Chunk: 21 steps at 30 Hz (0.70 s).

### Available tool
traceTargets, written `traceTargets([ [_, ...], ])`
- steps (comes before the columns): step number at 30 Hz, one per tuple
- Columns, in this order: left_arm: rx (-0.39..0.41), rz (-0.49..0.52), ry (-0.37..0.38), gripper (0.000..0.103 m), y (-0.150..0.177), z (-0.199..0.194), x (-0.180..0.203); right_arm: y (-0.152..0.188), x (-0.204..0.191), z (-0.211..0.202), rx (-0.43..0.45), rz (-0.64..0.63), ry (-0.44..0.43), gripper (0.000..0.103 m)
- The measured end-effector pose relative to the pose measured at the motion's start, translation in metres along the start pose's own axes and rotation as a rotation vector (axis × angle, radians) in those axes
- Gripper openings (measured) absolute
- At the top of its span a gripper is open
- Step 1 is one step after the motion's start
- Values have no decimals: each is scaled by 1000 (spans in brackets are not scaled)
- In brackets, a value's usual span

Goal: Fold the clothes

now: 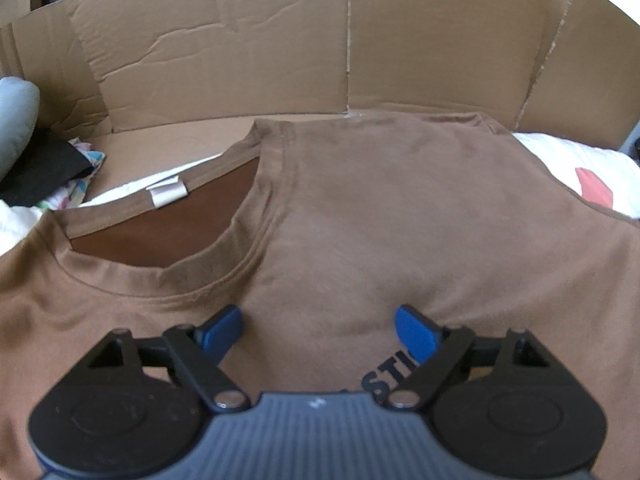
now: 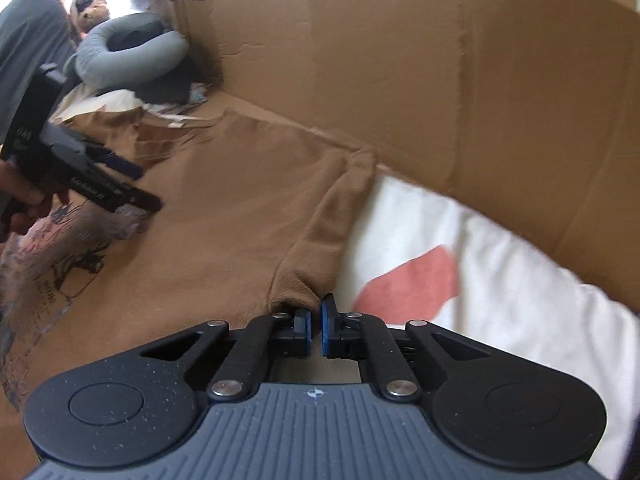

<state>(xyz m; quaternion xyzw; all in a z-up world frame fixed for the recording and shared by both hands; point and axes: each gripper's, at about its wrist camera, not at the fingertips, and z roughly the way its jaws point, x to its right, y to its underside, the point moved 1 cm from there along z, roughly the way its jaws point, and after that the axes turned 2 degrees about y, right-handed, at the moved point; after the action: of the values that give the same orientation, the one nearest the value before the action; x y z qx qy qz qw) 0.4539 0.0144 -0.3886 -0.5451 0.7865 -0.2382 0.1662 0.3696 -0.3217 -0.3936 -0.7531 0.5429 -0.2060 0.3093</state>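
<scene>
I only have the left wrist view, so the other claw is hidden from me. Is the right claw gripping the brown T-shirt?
Observer: Yes, the right claw is shut, with the brown T-shirt bunched into its tips.
Operator: Which part of it?
Observer: Its edge just below the sleeve, beside the white cloth.
Operator: What lies near my claw?
Observer: The left claw hangs open above a dark line-drawn print.
</scene>
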Motion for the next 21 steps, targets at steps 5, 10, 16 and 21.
traceTargets([
  [5, 1, -9, -6, 90, -2, 1, 0, -7, 5, -16, 16, -18, 116, 2],
  [10, 6, -5, -8, 91, -1, 1, 0, -4, 11, -33, 46, 57, 141, 7],
  [16, 5, -11, -11, 92, -2, 2, -1, 16, 30, -32, -6, 194, 114, 37],
  [21, 10, -14, -14, 92, -1, 2, -1, 28, 33, -30, -7, 283, 37, 47],
])
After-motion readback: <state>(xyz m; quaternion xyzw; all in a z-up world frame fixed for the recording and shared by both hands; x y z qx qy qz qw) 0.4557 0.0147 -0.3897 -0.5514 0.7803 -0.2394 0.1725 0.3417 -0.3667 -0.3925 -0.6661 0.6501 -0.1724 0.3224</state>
